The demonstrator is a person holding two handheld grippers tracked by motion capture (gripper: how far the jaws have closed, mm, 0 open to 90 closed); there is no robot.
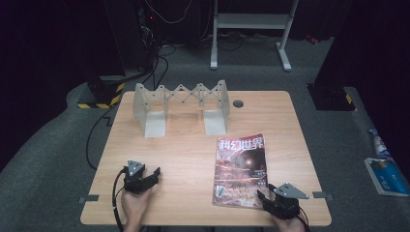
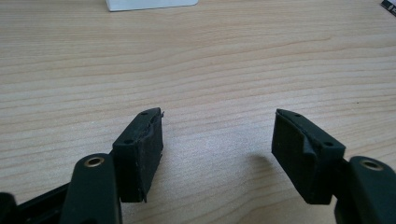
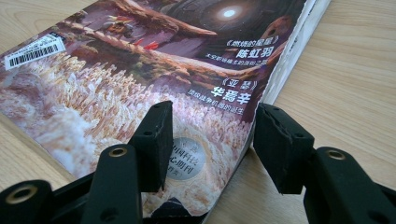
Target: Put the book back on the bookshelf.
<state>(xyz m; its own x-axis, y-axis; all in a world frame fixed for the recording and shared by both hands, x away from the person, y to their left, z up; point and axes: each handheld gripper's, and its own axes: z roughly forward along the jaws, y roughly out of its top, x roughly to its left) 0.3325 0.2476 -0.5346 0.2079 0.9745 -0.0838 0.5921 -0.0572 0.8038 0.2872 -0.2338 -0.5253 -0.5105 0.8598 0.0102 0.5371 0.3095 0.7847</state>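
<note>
— Wood-grain desk (image 1: 183,150), and on it a magazine (image 1: 240,169) lying flat, cover up, toward the right-hand near side. What was the work, as you read it?

— Getting hold of that magazine, I judged. The right tongs (image 1: 265,198) sat at its near right corner. In the right gripper view the right tongs (image 3: 210,135) stood apart, one jaw over the cover, the other just off the spine edge above the bare wood, with the magazine's (image 3: 154,70) corner between them.

— Pressing on it?

— No. There was a gap on both sides; nothing was clamped. The magazine lay flush on the desk, no corner raised.

— And the other hand?

— The left tongs (image 1: 153,174) rested on the near left part of the desk, well apart from the magazine. In the left gripper view the left tongs (image 2: 217,140) were spread wide over plain wood, holding nothing.

— What else was there?

— A grey folding rack (image 1: 183,104) with scissor links stood at the far edge, its two end plates upright, nothing between them. If the magazine was meant for it, that was all still ahead.

— So how far along?

— Barely begun, by my reckoning. The approach was made; the closing on the corner, the lift and any carrying remained.
</note>
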